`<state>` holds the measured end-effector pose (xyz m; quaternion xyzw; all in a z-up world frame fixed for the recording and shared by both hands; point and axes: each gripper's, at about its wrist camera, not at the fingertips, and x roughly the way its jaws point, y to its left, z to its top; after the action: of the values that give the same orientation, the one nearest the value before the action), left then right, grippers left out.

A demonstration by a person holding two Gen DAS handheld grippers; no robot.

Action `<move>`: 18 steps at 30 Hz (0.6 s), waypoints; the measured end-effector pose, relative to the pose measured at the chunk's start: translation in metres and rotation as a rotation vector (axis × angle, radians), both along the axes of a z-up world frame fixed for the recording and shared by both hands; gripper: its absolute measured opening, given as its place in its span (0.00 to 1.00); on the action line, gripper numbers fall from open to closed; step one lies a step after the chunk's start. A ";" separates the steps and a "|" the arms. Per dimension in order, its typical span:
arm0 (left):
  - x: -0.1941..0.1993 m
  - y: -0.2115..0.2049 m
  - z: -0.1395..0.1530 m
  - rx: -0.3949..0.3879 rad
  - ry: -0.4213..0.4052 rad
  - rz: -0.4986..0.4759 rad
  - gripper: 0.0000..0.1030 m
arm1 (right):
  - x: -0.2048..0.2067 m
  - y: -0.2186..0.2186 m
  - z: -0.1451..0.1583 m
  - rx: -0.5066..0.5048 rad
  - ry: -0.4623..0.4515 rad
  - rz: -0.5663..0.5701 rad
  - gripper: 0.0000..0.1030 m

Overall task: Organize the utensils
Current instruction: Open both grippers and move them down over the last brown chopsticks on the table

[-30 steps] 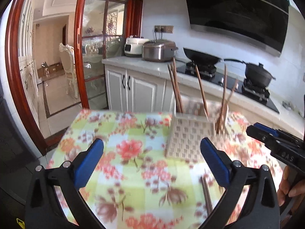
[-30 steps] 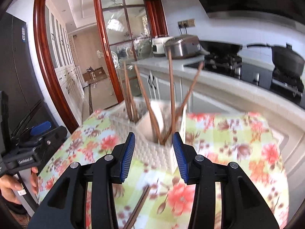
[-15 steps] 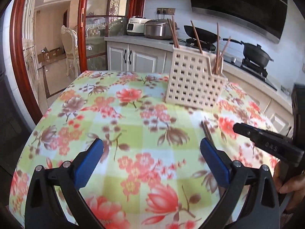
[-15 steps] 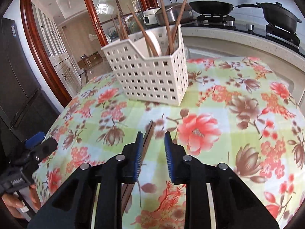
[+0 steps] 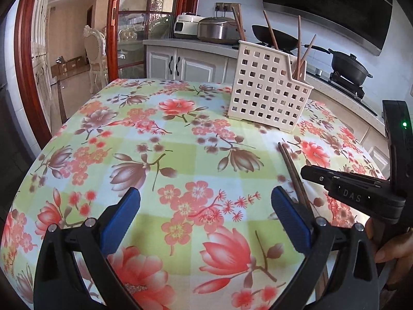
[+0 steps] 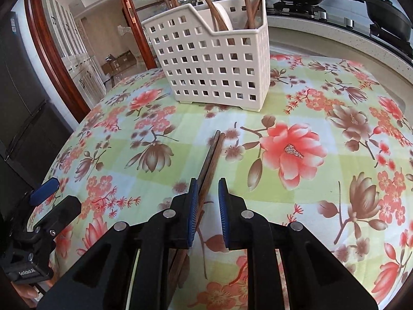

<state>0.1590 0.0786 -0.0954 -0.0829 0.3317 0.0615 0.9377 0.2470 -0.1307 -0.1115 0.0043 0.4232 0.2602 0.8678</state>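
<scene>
Brown chopstick pair (image 6: 210, 162) flat on floral tablecloth (image 6: 322, 180), short of white perforated holder (image 6: 214, 62).

Right gripper (image 6: 207, 214) narrowly parted around the pair, left pad touching, not clamped. Left gripper (image 5: 205, 222) spread wide, holding nothing.

Bright daylight throughout, sharply focused; soft shadows under the fingers (image 6: 193, 206); strong fisheye bending and dark vignetting at the edges.

The chopsticks (image 6: 211, 160) look like dark brown wood. The holder (image 6: 214, 62) is smooth cream plastic full of square holes, and the counter (image 6: 322, 232) wears a soft, matt flowery cloth.
</scene>
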 end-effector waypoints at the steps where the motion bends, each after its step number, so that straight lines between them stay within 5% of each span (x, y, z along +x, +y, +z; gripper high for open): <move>1: -0.001 0.000 0.000 -0.001 0.000 0.001 0.95 | 0.001 0.001 -0.001 -0.005 0.000 -0.001 0.16; 18: -0.003 0.006 -0.003 -0.017 0.007 -0.004 0.95 | 0.003 0.021 -0.006 -0.172 -0.037 -0.032 0.14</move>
<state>0.1562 0.0842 -0.0986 -0.0900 0.3357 0.0572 0.9359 0.2498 -0.1093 -0.1172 -0.0683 0.4277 0.2091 0.8767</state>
